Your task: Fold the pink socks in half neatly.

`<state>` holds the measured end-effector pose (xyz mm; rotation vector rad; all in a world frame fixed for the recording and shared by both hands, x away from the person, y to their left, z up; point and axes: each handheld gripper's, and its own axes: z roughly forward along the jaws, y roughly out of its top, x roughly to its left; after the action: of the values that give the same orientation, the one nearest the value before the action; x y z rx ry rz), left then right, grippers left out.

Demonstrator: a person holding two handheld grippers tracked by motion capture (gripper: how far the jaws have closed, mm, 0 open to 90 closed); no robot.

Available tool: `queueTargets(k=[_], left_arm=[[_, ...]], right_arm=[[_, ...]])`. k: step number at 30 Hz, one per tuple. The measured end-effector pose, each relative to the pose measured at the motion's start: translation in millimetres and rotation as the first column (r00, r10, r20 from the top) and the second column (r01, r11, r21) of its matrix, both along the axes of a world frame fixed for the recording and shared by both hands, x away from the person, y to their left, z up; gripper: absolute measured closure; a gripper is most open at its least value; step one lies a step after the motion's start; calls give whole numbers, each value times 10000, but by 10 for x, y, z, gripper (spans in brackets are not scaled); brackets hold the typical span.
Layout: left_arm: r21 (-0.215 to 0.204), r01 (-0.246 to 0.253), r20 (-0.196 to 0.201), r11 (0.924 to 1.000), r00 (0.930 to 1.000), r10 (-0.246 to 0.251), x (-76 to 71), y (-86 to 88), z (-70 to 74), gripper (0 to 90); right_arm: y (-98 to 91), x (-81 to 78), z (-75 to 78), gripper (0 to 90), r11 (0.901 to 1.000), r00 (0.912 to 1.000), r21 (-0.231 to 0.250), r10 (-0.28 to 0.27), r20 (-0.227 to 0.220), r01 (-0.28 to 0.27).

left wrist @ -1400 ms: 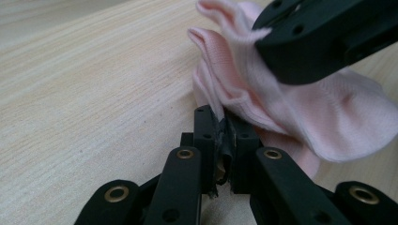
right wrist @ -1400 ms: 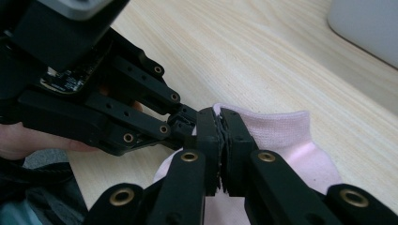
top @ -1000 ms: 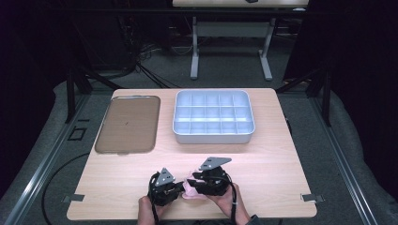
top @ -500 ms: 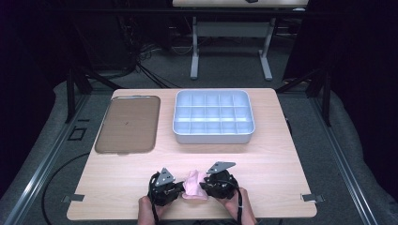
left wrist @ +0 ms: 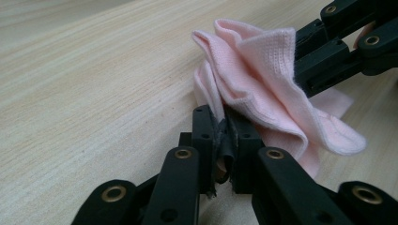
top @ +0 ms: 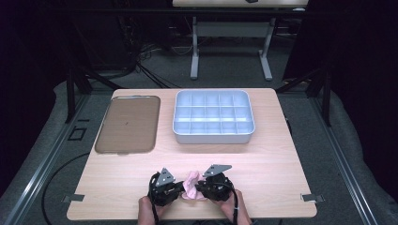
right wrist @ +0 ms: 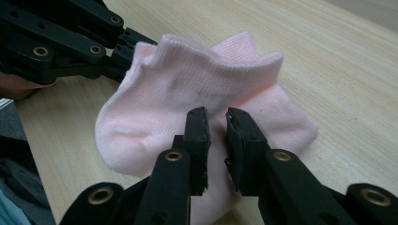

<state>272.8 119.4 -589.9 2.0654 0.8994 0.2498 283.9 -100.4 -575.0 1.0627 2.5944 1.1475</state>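
Between grippers: crumpled pink knit sock (top: 191, 190).

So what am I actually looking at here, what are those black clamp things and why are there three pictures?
A person sits at a pale wooden table holding a black two-jaw gripper in each hand. The high view looks down from above; the other two views come from cameras riding on each gripper.

On the table lie a flat brown tray, a light grey divided box and a small pink knitted sock.

The left gripper is pinched shut on the sock's edge. The right gripper has just been closing; its jaws stand nearly together over the sock, though a real grip isn't clear.
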Motion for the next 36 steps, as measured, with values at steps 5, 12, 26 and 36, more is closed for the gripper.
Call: queueTargets(k=[5, 12, 26, 36], left_arm=[[-215, -304, -175, 9993, 9994, 300, 21, 38, 11, 625], [-771, -682, 576, 9947, 9957, 727, -66, 167, 302, 499], [-256, 1192, 1379, 9925, 9838, -1145, -221, -222, 544, 722], [792, 655, 724, 9947, 9948, -713, -34, -274, 283, 884]], right_arm=[[-5, -2, -8, 775, 10000, 10000, 34, 58, 29, -58], [9, -9, 1, 742, 9998, 9998, -97, 161, 74, -160], [2, -15, -4, 883, 9995, 9998, -301, -104, 187, 109], [7, -26, -12, 884, 9996, 9995, -241, -158, 290, 165]])
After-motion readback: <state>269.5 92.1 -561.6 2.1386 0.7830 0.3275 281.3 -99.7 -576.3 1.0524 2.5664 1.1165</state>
